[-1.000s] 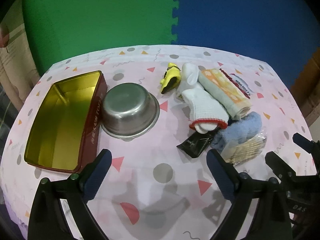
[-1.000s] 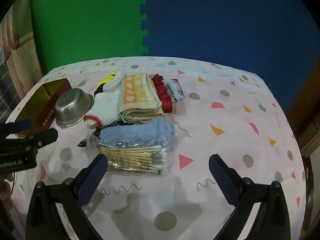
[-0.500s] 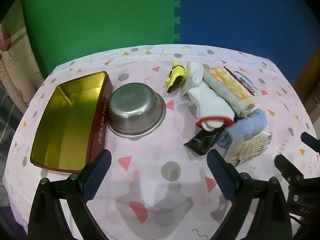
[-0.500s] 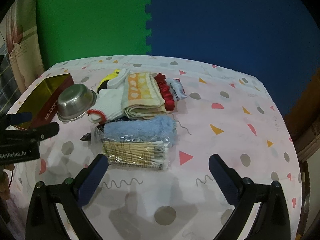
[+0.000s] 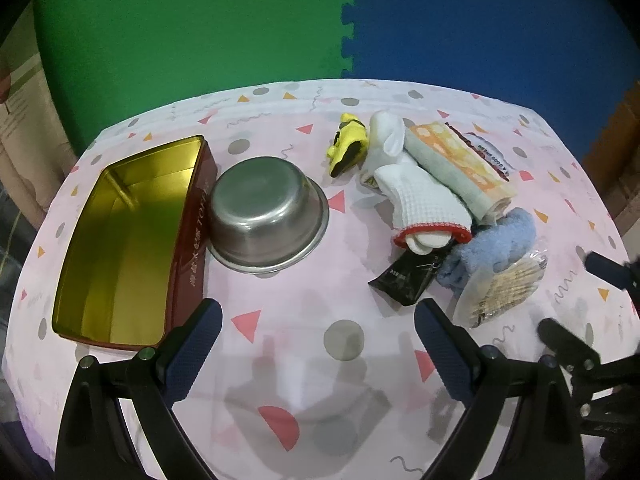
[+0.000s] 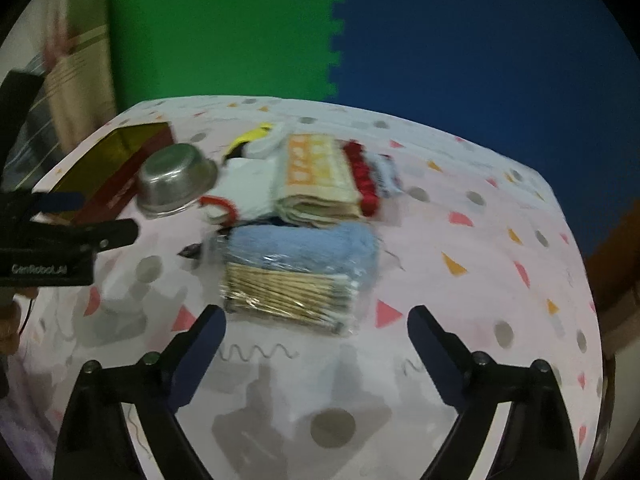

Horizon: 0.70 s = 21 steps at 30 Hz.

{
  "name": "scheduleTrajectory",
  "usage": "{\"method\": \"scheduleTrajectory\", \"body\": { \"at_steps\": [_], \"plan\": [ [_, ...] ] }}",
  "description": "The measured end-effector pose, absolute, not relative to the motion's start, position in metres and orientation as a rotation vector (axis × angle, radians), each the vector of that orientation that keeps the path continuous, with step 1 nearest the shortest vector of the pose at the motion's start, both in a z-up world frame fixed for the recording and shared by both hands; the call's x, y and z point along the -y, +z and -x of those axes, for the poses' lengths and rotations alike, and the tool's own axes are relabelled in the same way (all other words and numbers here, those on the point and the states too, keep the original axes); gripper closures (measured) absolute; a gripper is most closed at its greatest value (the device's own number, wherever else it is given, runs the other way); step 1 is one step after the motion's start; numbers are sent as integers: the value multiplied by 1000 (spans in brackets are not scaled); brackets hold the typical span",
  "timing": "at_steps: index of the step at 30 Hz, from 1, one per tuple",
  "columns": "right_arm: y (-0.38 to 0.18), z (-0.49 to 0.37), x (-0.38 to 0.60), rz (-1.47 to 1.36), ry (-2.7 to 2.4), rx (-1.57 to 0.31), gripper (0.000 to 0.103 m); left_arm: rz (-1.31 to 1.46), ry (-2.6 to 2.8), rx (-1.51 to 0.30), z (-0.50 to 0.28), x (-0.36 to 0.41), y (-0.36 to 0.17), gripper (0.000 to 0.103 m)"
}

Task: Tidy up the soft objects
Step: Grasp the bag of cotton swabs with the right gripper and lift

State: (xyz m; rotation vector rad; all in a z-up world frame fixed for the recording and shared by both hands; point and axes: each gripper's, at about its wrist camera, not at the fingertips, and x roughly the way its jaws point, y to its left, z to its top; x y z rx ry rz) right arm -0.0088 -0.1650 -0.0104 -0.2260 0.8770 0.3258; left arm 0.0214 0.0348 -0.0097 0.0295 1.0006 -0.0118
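Change since a second ago: both cameras have shifted a little, so the tin and bowl sit further right in the left wrist view, and the right wrist view has turned blurry; the things on the table lie as they did.
Left gripper (image 5: 316, 334): fingers spread wide, holding nothing, above bare tablecloth (image 5: 288, 304) in front of the bowl.
Right gripper (image 6: 316, 338): fingers spread wide, holding nothing, just in front of the packet of sticks.
Tin (image 5: 120, 236): open rectangular tin, gold inside, dark red outside, at the left of the table, nothing in it.
Bowl (image 5: 266, 216): steel bowl turned upside down, just beside the tin's right wall, between the tin and the soft things.
Packet of sticks (image 6: 288, 294): clear wrapper of pale sticks, lying against the near side of the blue towel, between the right gripper and the cloths.
Black packet (image 5: 406, 278): flat dark sachet, partly tucked under the white glove's cuff.
Soft pile: all gathered at the right half of the table, touching one another.
Blue towel (image 6: 302, 246): fluffy, folded, nearest of the cloths.
Orange-patterned towel (image 6: 316, 178): folded, pale with orange squares, behind the blue one.
White glove (image 5: 420, 204): knitted, red-edged cuff, lying left of the orange towel.
Yellow item (image 5: 348, 146): small yellow and black piece at the pile's far left edge; what it is I cannot tell.
Red cloth (image 6: 362, 178): a strip showing just right of the orange towel.
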Motion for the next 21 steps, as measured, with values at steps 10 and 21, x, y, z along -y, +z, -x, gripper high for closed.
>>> {"method": "scheduleTrajectory", "body": {
  "at_steps": [10,21],
  "plan": [
    [-23,-25,144,410,518,-928,18,-66,1,-1006,-28,-38,-14,7],
    [-45,-41,125,545,634,-1001,18,-78,-5,-1016,-36,-40,-17,7]
  ]
}}
